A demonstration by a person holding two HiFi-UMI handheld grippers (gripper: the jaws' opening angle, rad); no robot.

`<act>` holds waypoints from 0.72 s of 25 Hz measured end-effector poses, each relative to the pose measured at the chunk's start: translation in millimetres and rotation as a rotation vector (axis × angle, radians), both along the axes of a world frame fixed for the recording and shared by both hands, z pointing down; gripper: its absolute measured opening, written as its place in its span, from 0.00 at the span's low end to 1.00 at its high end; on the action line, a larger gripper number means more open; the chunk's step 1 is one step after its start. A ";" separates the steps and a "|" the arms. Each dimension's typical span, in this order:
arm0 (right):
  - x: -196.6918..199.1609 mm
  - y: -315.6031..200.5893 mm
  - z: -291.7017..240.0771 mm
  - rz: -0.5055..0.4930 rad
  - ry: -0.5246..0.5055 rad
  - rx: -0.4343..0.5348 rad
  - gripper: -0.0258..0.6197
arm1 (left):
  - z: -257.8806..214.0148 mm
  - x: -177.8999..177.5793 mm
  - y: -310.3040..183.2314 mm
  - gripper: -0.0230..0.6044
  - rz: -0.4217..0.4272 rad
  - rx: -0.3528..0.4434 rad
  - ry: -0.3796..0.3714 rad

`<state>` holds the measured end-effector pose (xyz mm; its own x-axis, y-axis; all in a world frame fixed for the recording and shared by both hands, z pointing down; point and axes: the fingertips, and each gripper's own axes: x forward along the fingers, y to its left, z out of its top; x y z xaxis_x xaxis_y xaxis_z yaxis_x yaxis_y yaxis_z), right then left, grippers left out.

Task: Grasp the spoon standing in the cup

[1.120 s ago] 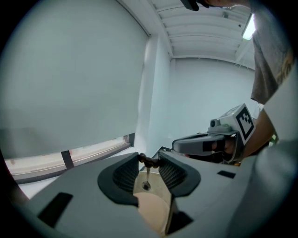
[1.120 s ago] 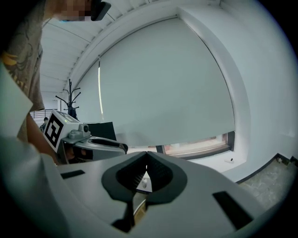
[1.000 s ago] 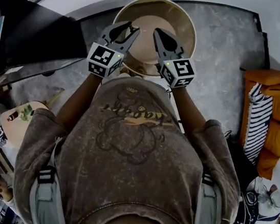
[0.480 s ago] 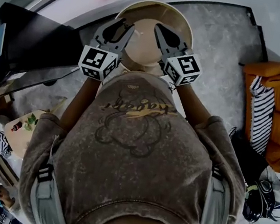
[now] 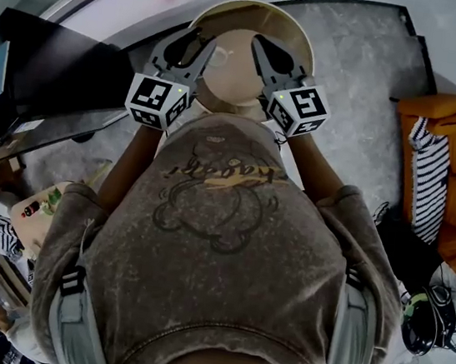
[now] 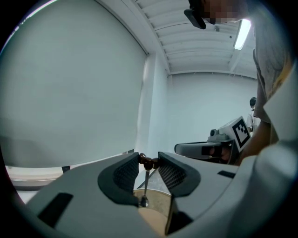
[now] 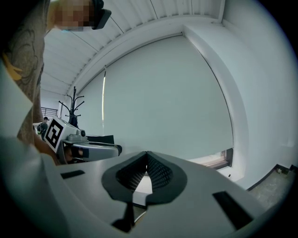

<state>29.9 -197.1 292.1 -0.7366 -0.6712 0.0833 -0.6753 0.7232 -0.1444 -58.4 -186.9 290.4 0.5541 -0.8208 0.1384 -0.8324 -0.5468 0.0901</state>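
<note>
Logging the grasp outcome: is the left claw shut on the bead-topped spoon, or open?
Shut on it. In the left gripper view the left claw pinches the brown beaded top of the thin metal spoon between both jaw tips.

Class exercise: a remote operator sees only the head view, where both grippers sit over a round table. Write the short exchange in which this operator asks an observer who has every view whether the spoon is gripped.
Operator: From overhead I cannot see between the jaws of the left gripper. Is anything there?
Observer: Yes. The left gripper view shows its jaw tips pinching the brown beaded top of the thin metal spoon, whose shaft hangs nearly straight down from them.
Operator: And the right gripper, is it helping?
Observer: No. The right gripper view shows its jaws closed together with nothing between them.
</note>
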 end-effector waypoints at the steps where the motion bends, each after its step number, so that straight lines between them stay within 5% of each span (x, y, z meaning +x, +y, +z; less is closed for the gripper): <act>1: -0.3 0.1 -0.4 0.002 -0.002 0.001 0.07 | -0.1 0.1 0.8 0.26 0.001 0.002 -0.001; 18: -3.0 1.8 -1.2 0.028 0.018 0.019 0.07 | 5.0 -9.7 8.4 0.26 -0.008 -0.008 0.029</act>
<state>26.9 -195.2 290.9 -0.7162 -0.6928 0.0835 -0.6975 0.7067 -0.1186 -68.0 -178.5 295.4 0.5514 -0.8242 0.1288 -0.8337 -0.5393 0.1187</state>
